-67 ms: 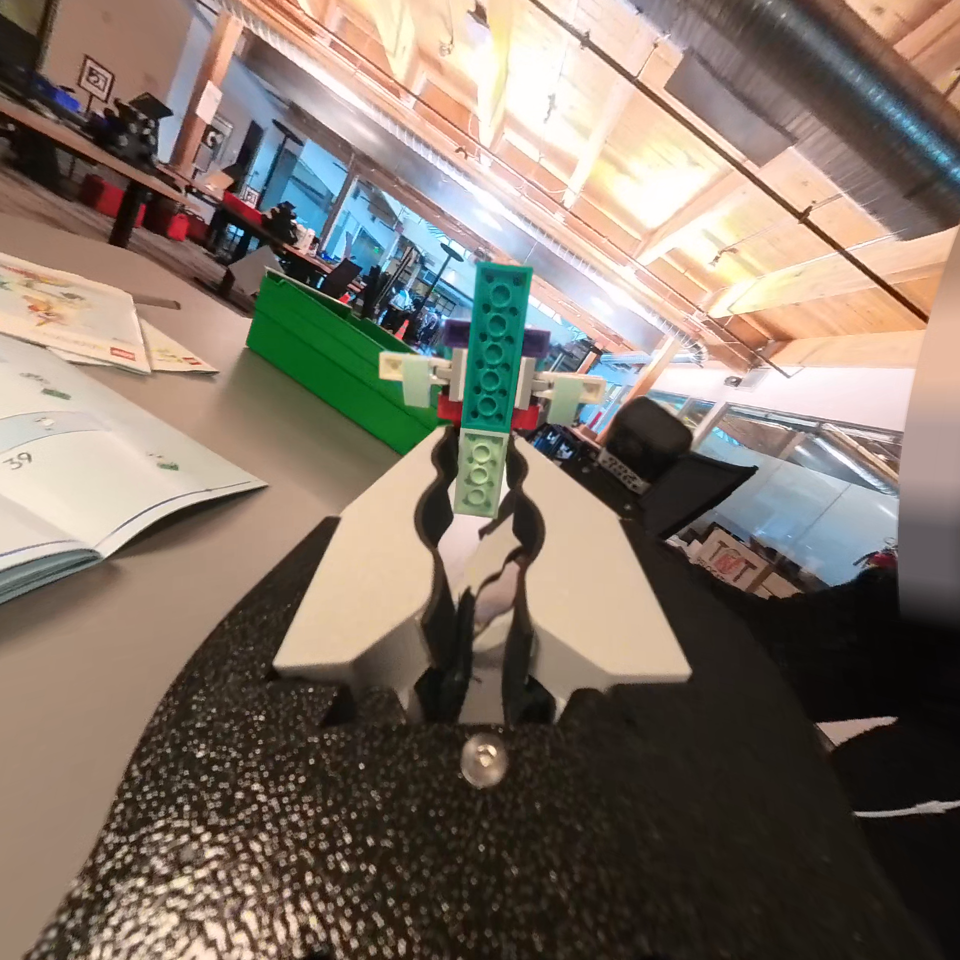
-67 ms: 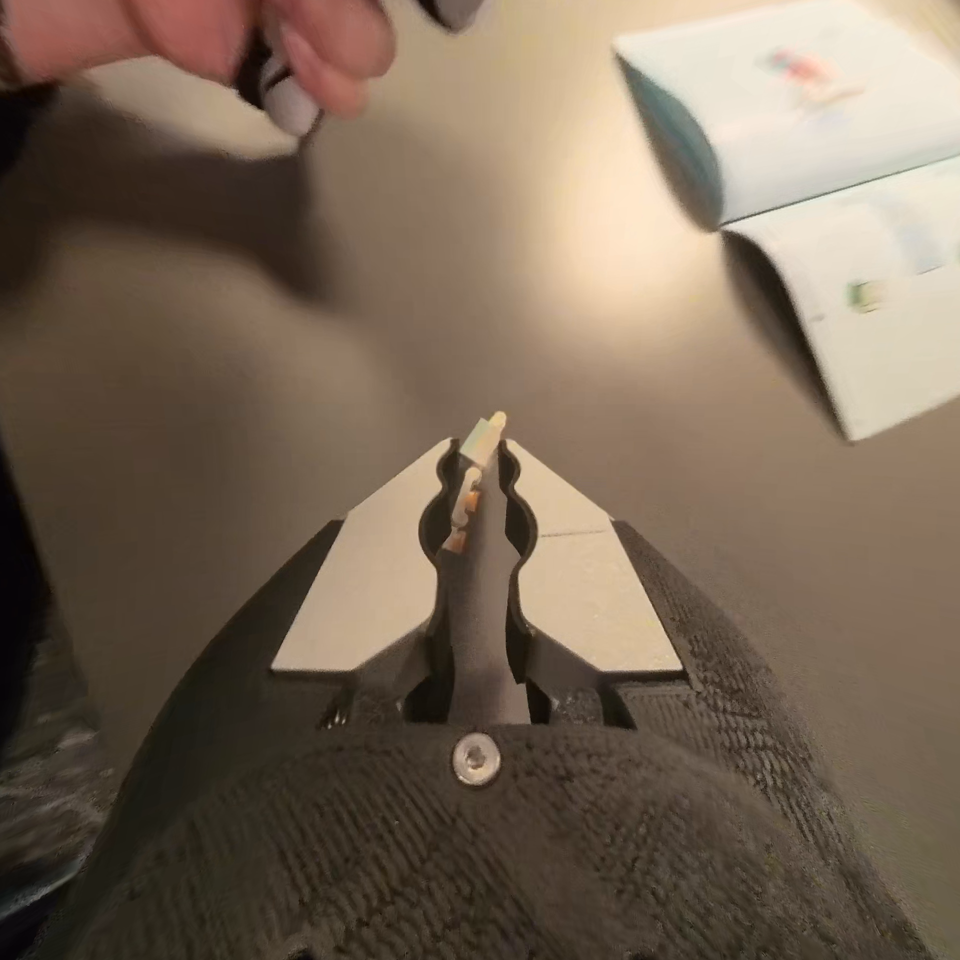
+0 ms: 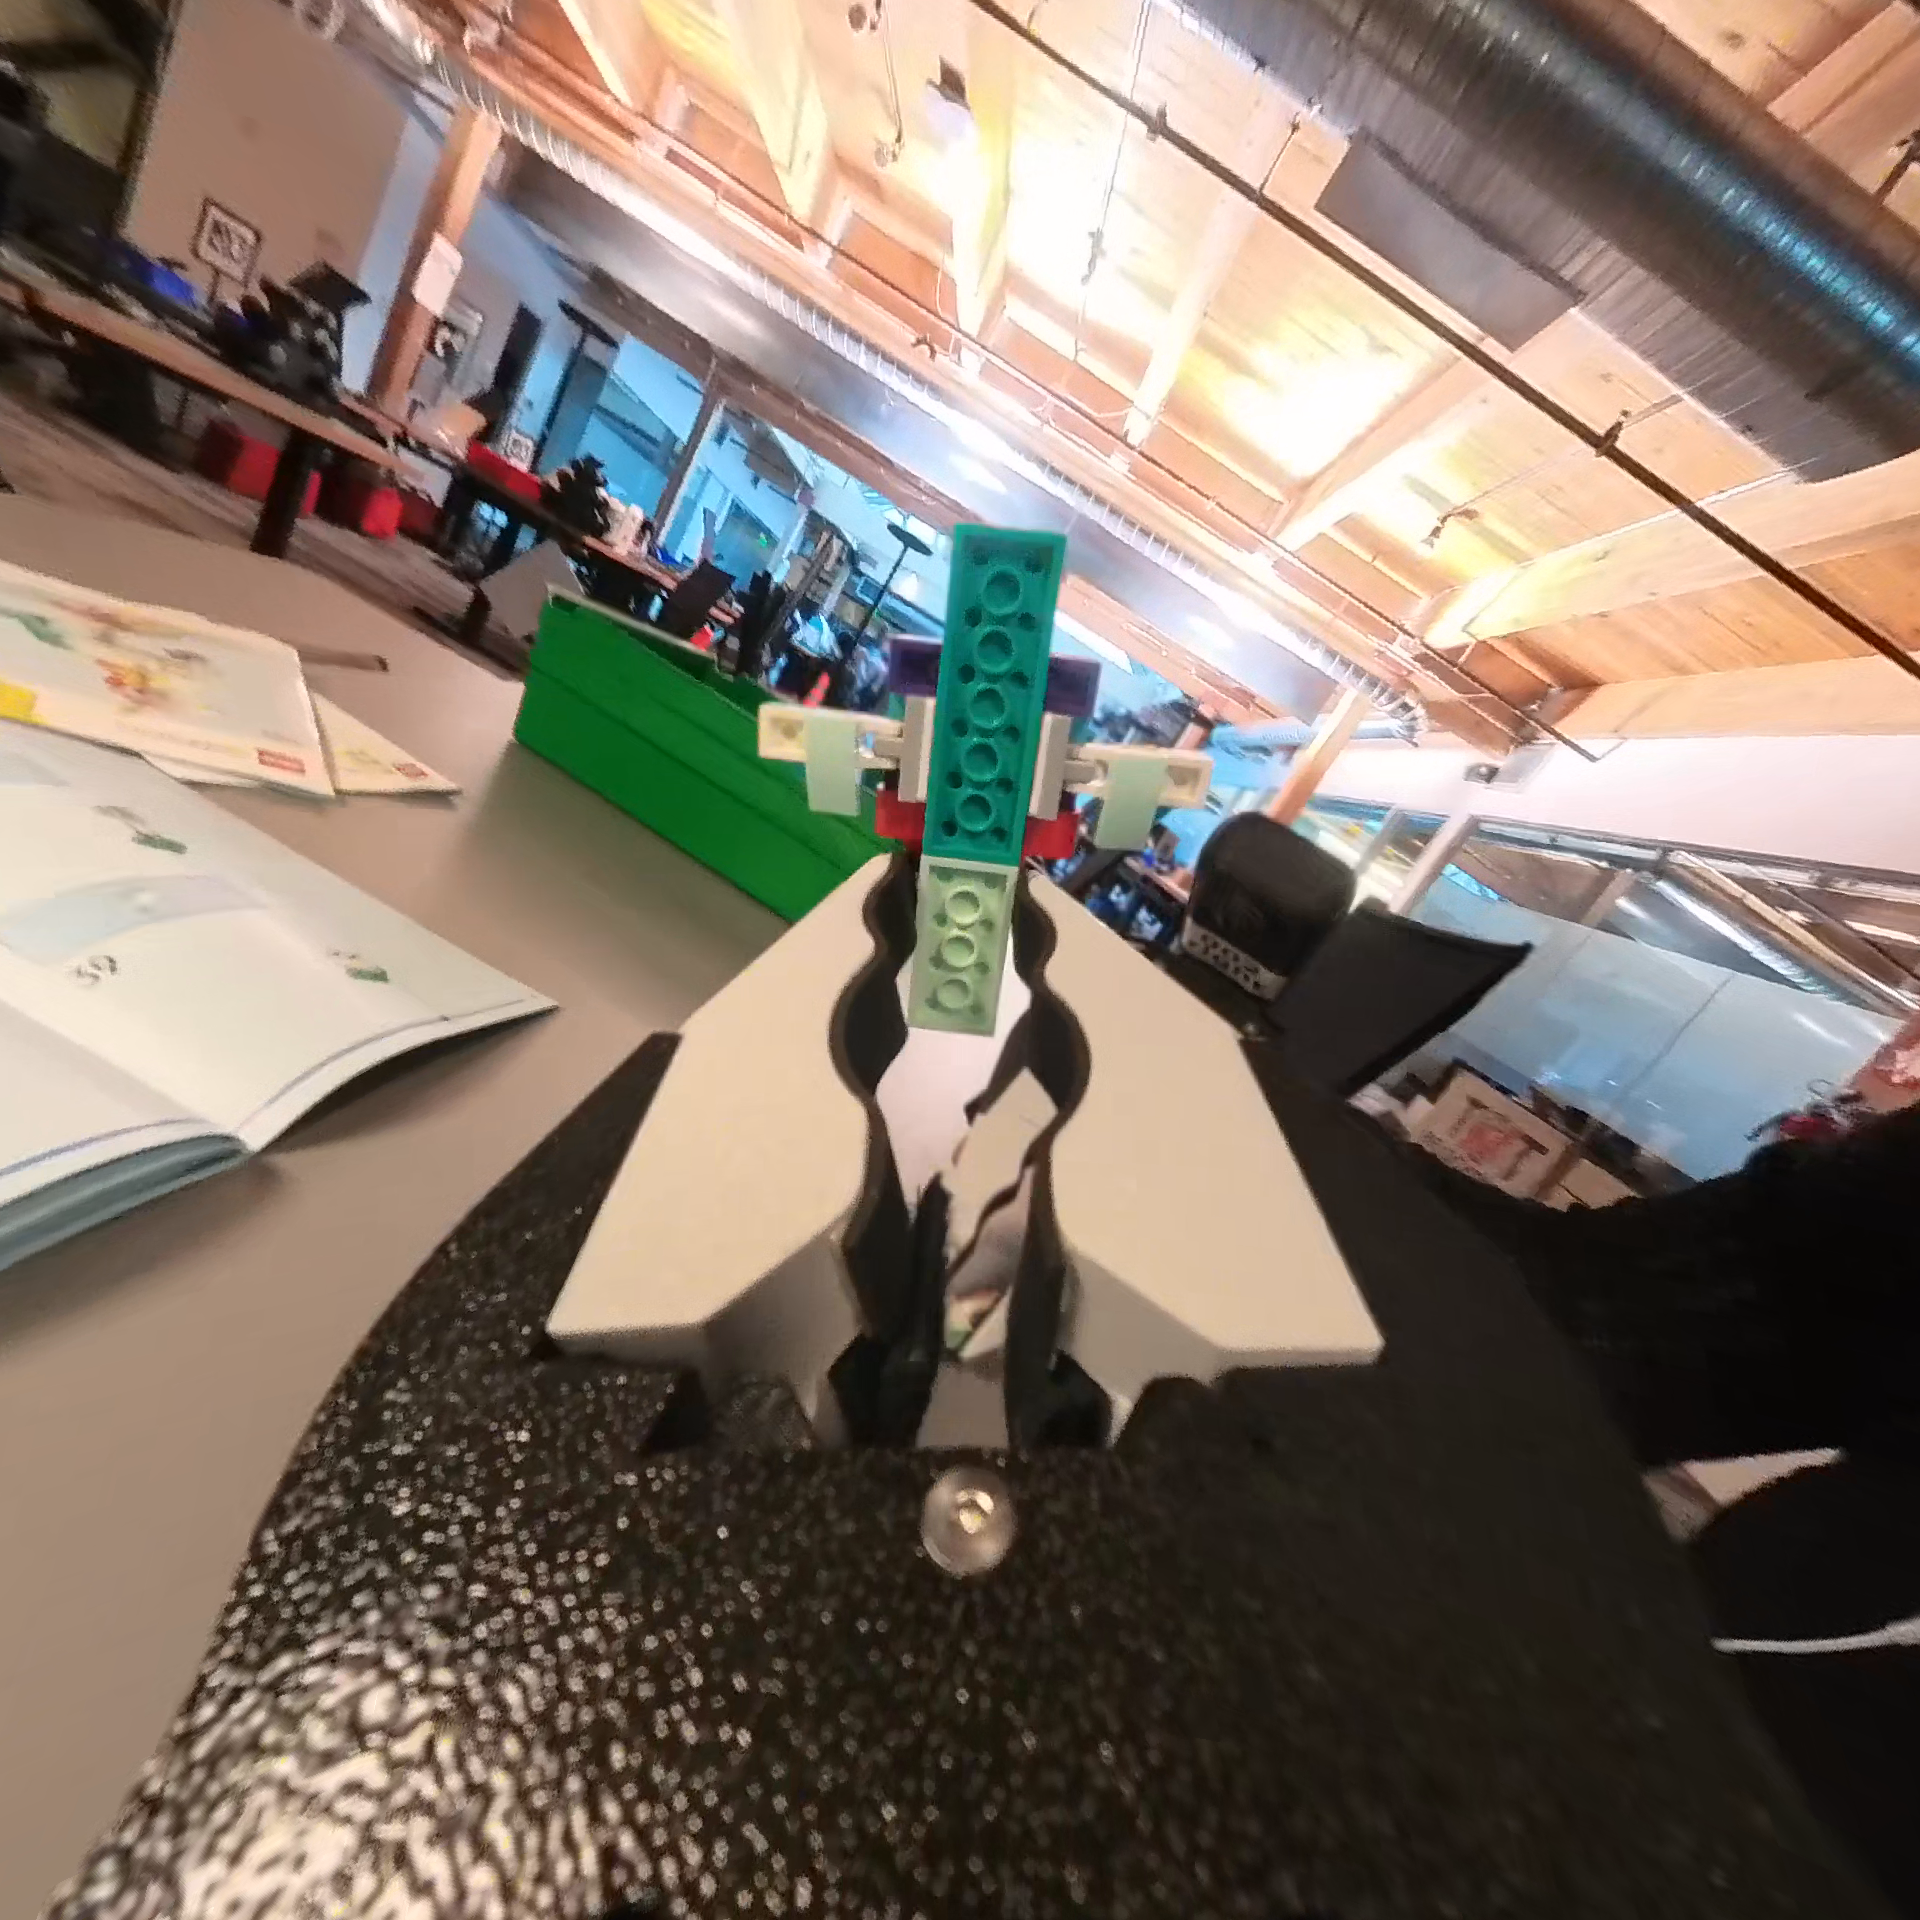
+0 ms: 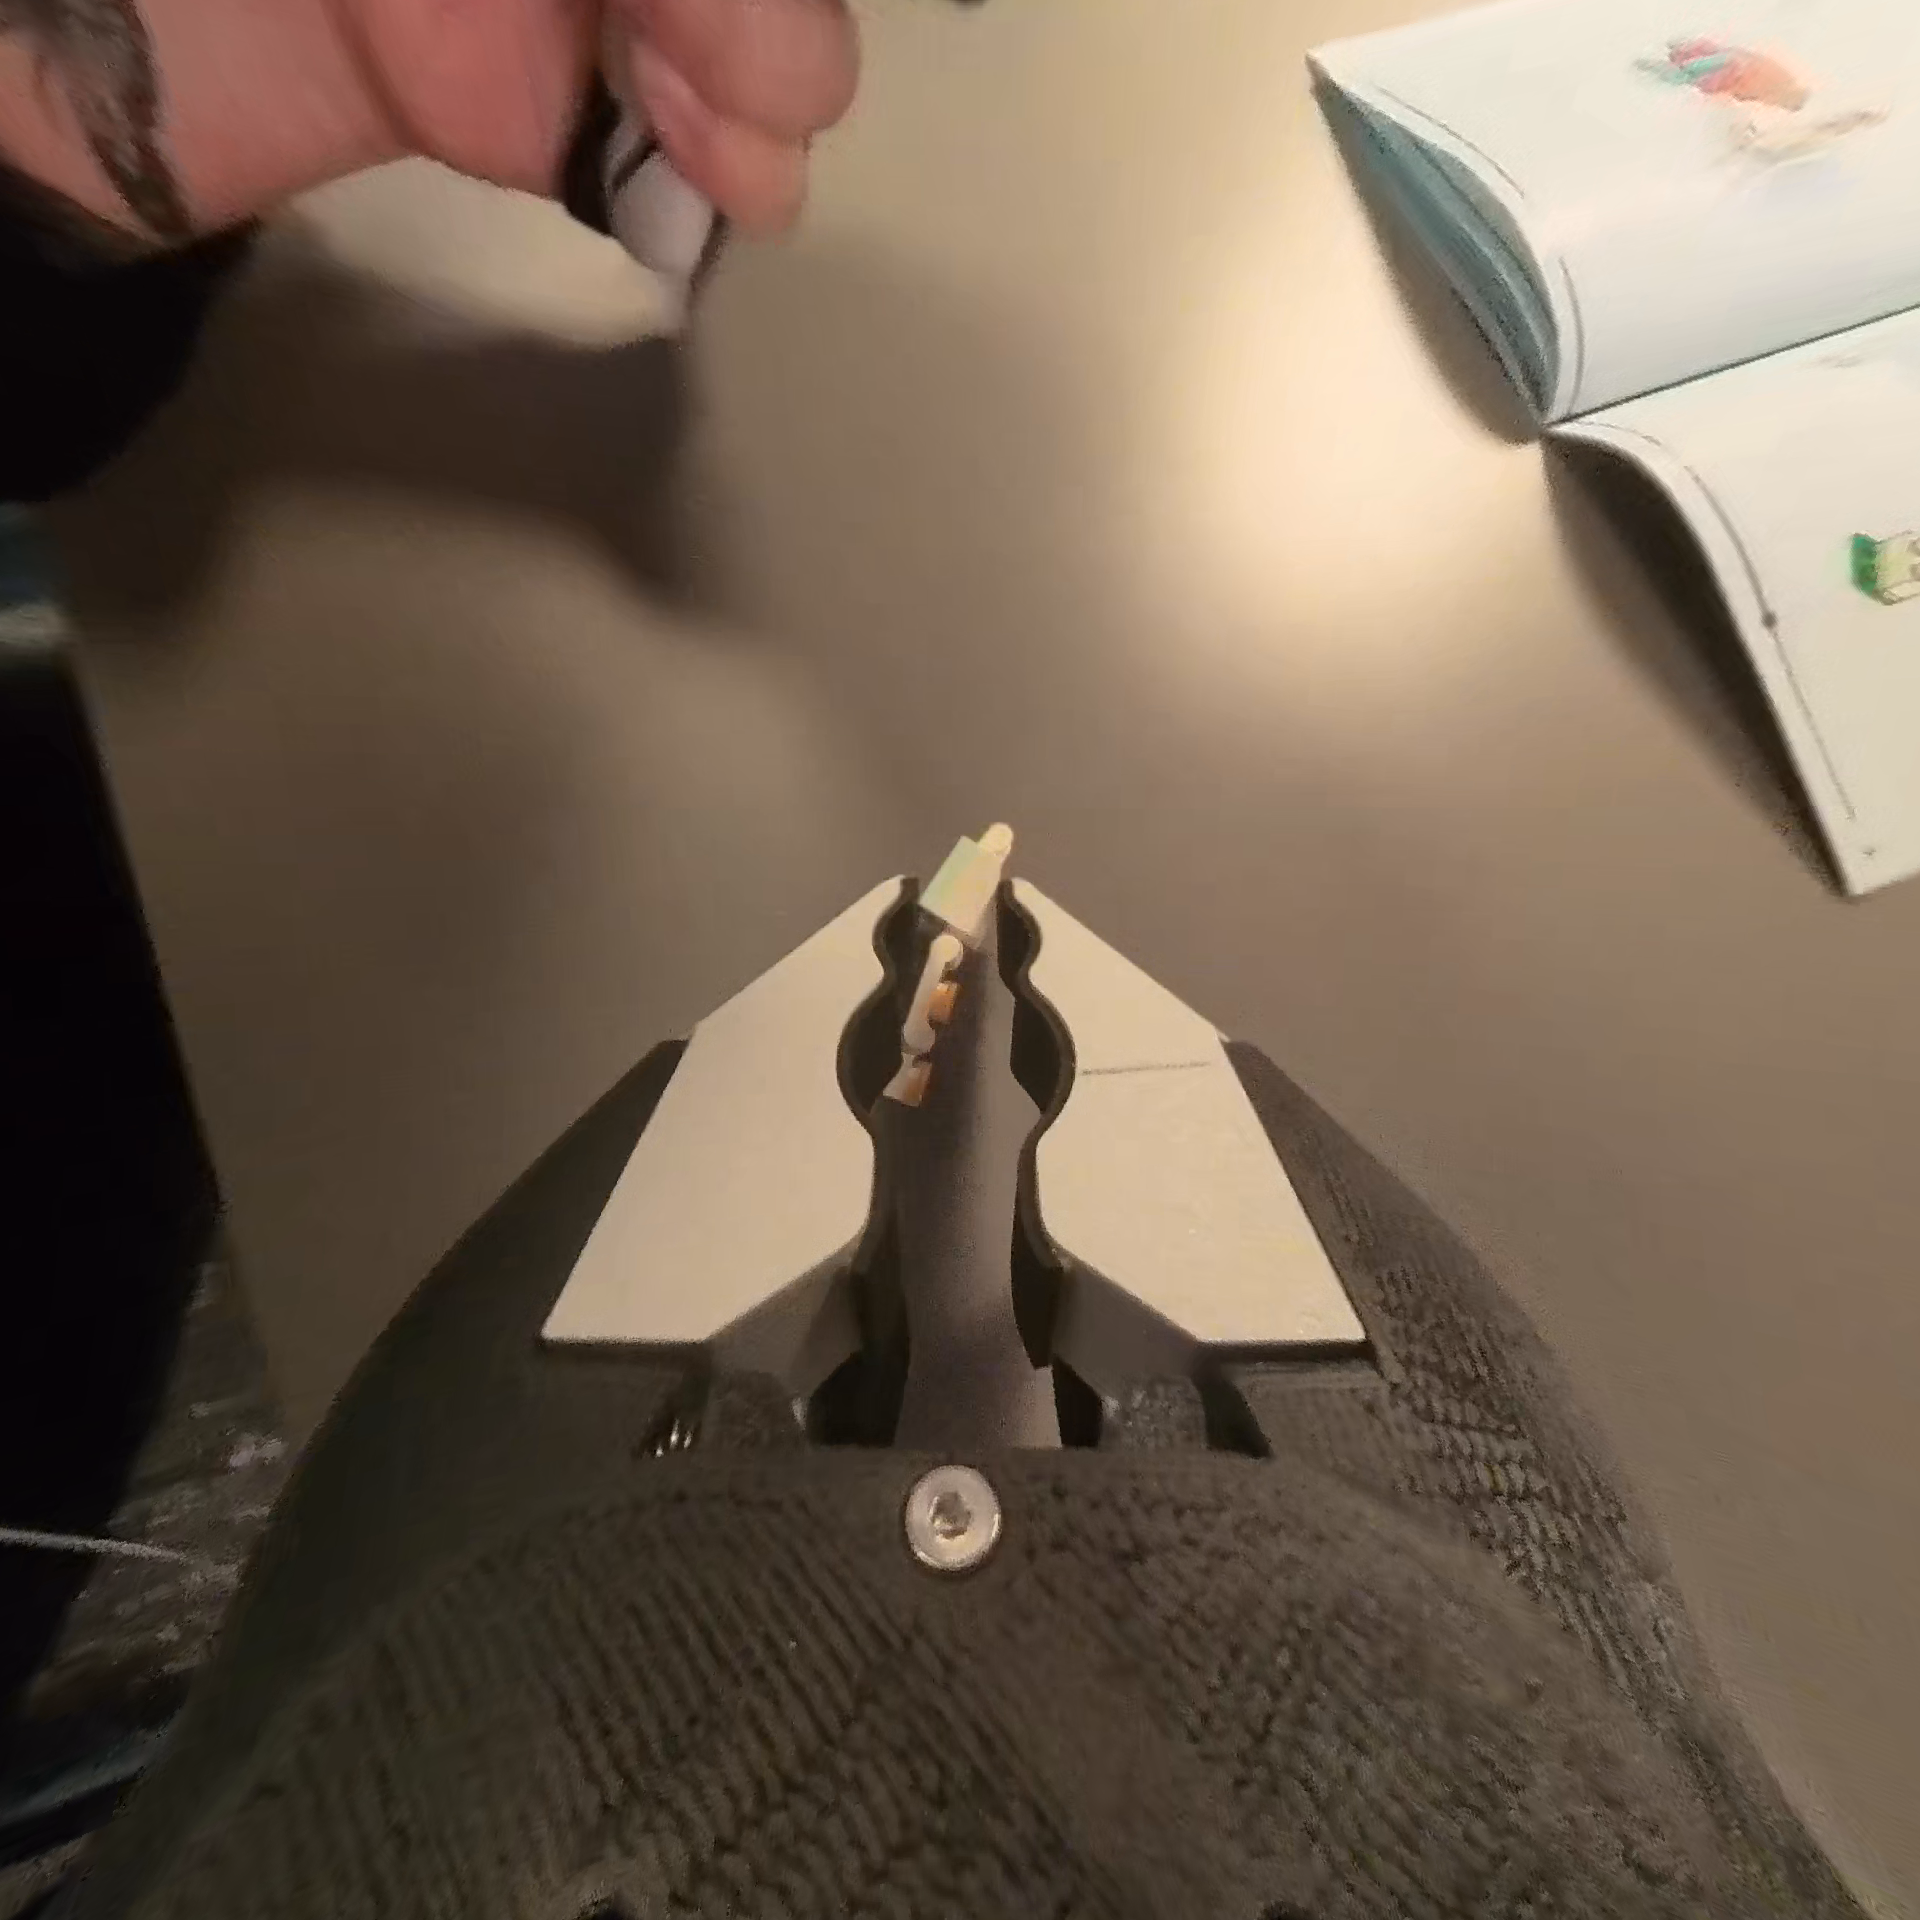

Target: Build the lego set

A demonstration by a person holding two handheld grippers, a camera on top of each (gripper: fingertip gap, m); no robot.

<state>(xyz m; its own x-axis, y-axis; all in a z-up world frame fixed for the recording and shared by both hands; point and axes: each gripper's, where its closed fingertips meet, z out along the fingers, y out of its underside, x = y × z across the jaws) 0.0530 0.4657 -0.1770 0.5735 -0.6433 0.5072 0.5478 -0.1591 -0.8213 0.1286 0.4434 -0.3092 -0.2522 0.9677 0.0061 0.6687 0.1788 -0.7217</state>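
Observation:
My left gripper (image 3: 961, 914) is shut on a lego assembly (image 3: 987, 717) and holds it upright above the table. I see its underside: a teal plate, a pale green plate in the jaws, white and grey side arms, purple and red bits behind. My right gripper (image 4: 961, 894) is shut on a small lego piece (image 4: 961, 883), pale green and white with orange bits, held above the grey table (image 4: 1195, 644). A hand (image 4: 499, 94) gripping a handle shows at the top left of the right wrist view.
An open instruction booklet (image 3: 156, 966) lies on the table at the left; it also shows in the right wrist view (image 4: 1683, 208). More leaflets (image 3: 156, 665) lie behind it. A green tray (image 3: 675, 748) stands farther back. A black chair (image 3: 1268, 914) is beyond the table. Some 15 cm of space lies between my two pairs of fingers.
The hand in the right wrist view has shifted slightly; both grippers keep their hold and barely move.

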